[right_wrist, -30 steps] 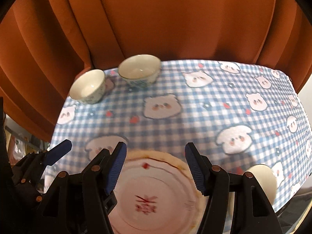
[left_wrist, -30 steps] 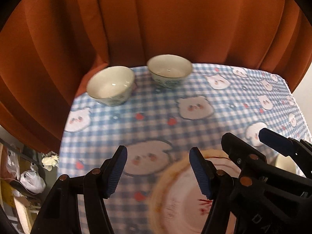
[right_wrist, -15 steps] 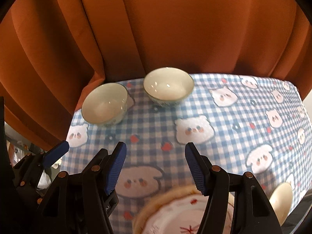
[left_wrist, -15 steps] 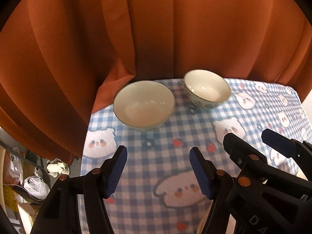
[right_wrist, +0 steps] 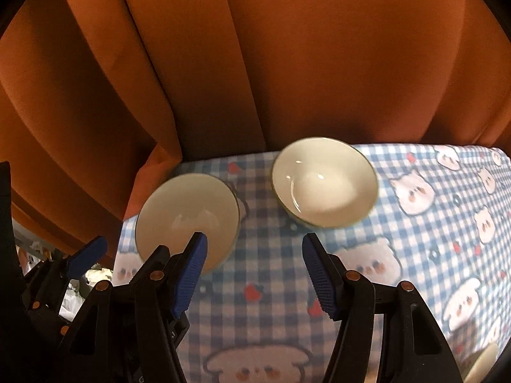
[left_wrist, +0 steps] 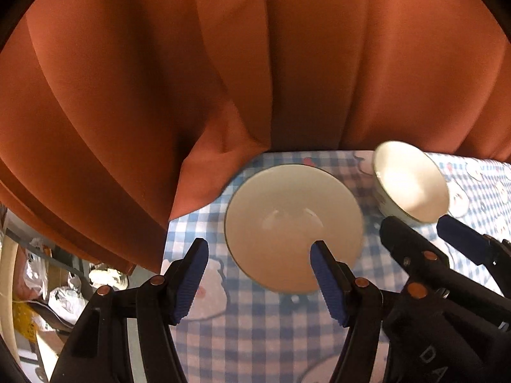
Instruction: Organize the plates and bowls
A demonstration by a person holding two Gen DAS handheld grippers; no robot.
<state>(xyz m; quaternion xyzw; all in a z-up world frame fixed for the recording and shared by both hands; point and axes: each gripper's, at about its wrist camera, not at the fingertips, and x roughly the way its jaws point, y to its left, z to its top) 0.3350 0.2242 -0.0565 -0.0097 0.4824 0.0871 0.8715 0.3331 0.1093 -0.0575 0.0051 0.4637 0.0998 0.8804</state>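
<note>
Two bowls point(right_wrist: 187, 217) point(right_wrist: 324, 182) side by side on tablecloth point(right_wrist: 415, 255)

Two cream bowls were seen on the checked tablecloth point(right_wrist: 424, 233) before an orange curtain point(right_wrist: 287, 63); the left bowl point(right_wrist: 186, 215) was partly hidden by the wide-spread right gripper point(right_wrist: 254, 271); the right bowl point(right_wrist: 324, 186) stood apart.

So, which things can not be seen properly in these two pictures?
- Near rim of the left bowl: in the left wrist view the left gripper has one jaw in front of it.
- Right bowl: its foot is hidden behind its own rim, and its outer pattern is blurred.
- Pale round object: cut off by the lower right edge of the right wrist view; what it is cannot be told.
</note>
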